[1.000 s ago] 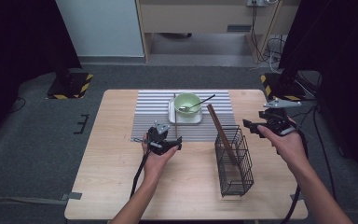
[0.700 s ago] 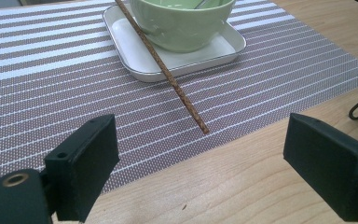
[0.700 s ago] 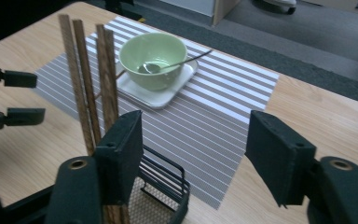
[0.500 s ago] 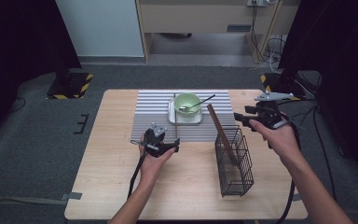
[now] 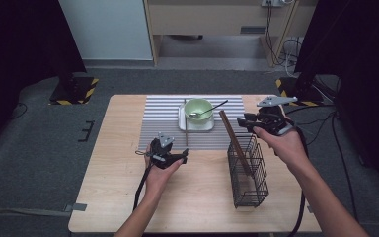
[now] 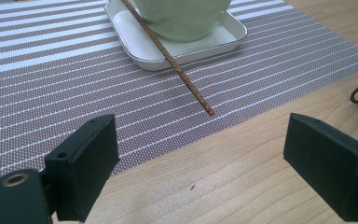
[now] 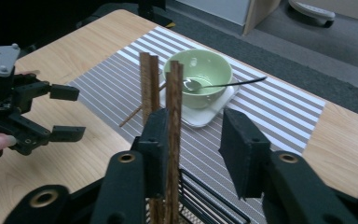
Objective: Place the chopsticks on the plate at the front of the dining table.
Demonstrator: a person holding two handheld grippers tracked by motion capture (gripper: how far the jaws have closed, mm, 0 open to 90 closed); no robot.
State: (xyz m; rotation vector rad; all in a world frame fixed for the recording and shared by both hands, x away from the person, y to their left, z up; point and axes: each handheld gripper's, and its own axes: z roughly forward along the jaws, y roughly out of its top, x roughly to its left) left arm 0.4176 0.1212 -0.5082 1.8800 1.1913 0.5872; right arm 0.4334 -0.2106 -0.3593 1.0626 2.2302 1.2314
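The wooden sticks [image 7: 173, 116] stood upright in the wire basket [image 5: 247, 170], leaning toward the bowl, their upper ends between the jaws of my right tongs [image 7: 193, 135]. Those jaws had just been closing. One pad lay against the sticks; the other stood clear, with a gap showing, so I judged them not yet gripped.

Risk 1: as only one pad made contact, further closing could push the sticks sideways before the second pad arrived. They could then fan apart, and one could slip out of the grip.

Risk 2: the basket was light and open. A lift taken at a tilt could drag the sticks against the mesh and tip the basket on the surface [image 5: 202, 207].

Risk 3: beyond the right tongs the green bowl [image 7: 198, 74] sat on a white tray [image 6: 149, 46] with a spoon [image 7: 228, 84] resting in it. A swing in that direction could strike the spoon handle.

My left tongs [image 6: 200, 172] stood wide open and empty. A single loose stick [image 6: 172, 60] lay ahead of them on the striped mat [image 6: 51, 93], propped on the tray rim. A careless reach could roll it off.
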